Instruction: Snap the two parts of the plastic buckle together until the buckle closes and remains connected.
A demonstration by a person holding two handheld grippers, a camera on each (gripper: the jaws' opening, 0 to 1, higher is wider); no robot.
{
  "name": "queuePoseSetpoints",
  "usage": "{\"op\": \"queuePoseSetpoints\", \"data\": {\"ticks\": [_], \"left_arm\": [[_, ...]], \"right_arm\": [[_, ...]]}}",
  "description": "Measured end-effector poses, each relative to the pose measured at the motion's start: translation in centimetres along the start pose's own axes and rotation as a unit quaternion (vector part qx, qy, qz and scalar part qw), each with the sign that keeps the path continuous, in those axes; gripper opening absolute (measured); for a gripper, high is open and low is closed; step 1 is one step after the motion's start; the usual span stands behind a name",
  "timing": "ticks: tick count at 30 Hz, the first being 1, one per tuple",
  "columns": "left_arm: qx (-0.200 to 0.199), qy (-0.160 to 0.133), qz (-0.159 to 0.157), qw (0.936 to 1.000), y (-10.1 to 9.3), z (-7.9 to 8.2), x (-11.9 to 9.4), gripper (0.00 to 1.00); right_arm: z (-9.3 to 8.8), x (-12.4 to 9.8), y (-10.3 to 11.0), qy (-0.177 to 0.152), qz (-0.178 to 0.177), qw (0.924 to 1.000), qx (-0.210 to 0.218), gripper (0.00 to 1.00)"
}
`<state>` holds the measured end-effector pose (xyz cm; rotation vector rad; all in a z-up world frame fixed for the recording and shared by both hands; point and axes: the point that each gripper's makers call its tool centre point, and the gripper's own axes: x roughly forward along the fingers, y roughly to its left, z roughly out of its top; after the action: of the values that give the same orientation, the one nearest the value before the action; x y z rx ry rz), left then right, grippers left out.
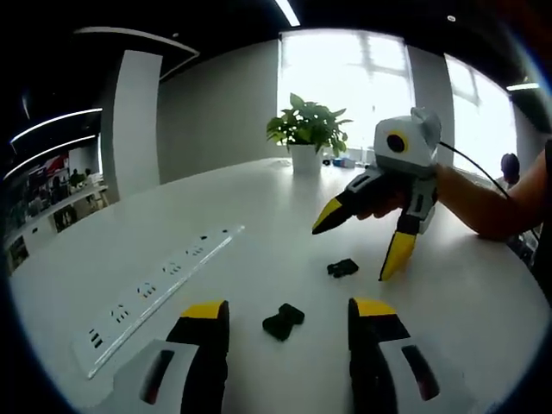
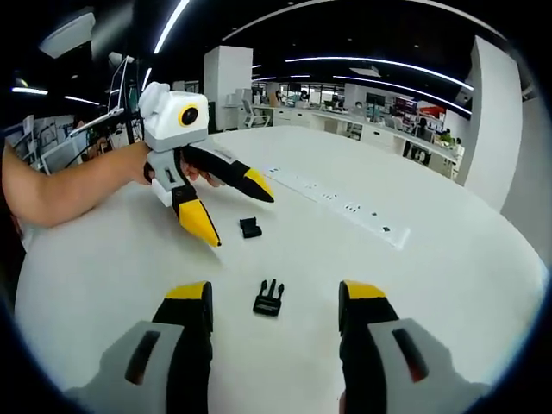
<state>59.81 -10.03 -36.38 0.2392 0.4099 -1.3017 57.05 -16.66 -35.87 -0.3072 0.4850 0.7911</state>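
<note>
Two black buckle halves lay apart on the white table (image 1: 483, 293), well in from its edges. The left gripper (image 1: 289, 315) hovered with its jaws spread wide, one buckle half (image 1: 283, 321) lying between them. The right gripper (image 2: 274, 297) also stood open over the pronged half (image 2: 269, 298). Neither gripper touched a piece.

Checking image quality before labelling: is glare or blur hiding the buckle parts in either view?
Left gripper view: the window behind the plant is blown out, but both buckle parts read sharply, dark on the white table. Right gripper view: even ceiling light, the pronged part crisp; fisheye bending curves the power strip.
</note>
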Motion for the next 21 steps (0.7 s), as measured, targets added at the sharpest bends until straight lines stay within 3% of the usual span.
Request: {"op": "queuePoseSetpoints", "data": {"ticks": [10,16,21], "left_arm": [[0.001,0.015,-0.022,0.9996,-1.3,-0.7,0.0,0.55],[0.006,0.029,-0.048,0.9984,-2.5,-1.1,-0.1,0.45],[0.001,0.029,-0.050,0.9983,-2.1,-1.0,-0.3,0.37]], "right_arm": [[-0.3,0.0,0.2,0.007,0.006,0.9999,-0.005,0.59],[-0.2,0.1,0.5,0.006,0.012,0.9999,-0.006,0.59],[-0.2,0.1,0.4,0.007,0.011,0.9999,-0.007,0.58]]}}
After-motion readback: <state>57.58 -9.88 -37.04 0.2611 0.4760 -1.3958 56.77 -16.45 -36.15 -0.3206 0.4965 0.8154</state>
